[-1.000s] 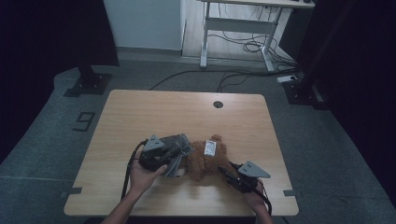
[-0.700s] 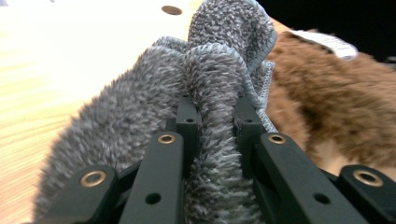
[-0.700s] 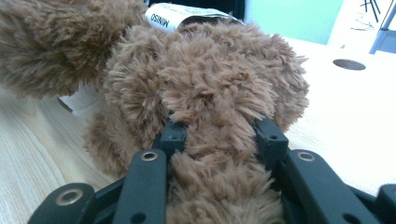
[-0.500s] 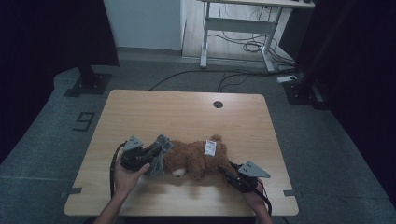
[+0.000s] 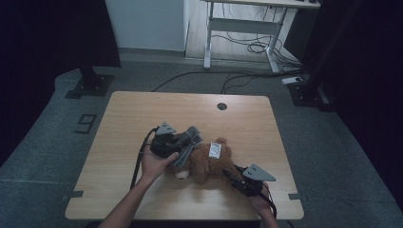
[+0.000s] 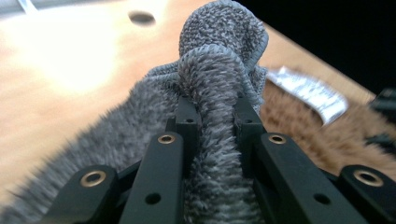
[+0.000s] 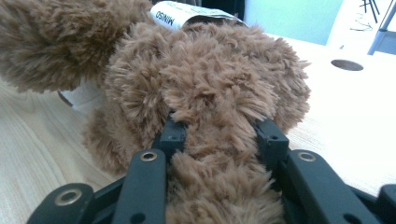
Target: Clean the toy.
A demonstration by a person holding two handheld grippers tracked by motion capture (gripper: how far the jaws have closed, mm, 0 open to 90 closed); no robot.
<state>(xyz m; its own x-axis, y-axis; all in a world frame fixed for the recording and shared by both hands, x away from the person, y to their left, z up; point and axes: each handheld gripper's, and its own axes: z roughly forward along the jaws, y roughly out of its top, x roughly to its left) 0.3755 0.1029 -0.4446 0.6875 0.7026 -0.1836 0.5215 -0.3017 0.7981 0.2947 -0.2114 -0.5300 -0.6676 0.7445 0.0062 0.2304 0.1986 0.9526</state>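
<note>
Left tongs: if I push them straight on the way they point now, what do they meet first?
The left tongs, shut on the grey cloth, point toward the brown plush toy. Beyond the cloth, they would probably meet its fur first; depth is unclear.

The left gripper [image 5: 183, 144] swung its grey cloth [image 5: 190, 140] back onto the bear [image 5: 209, 161].

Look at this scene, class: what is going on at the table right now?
A person works at a light wooden table with a hand-held gripper in each hand. The left hand-held gripper is shut on a fluffy grey microfibre cloth, holding it against a brown furry plush toy with a white label. The right hand-held gripper is shut on a lobe of the toy's fur, which lies on the table.
</note>
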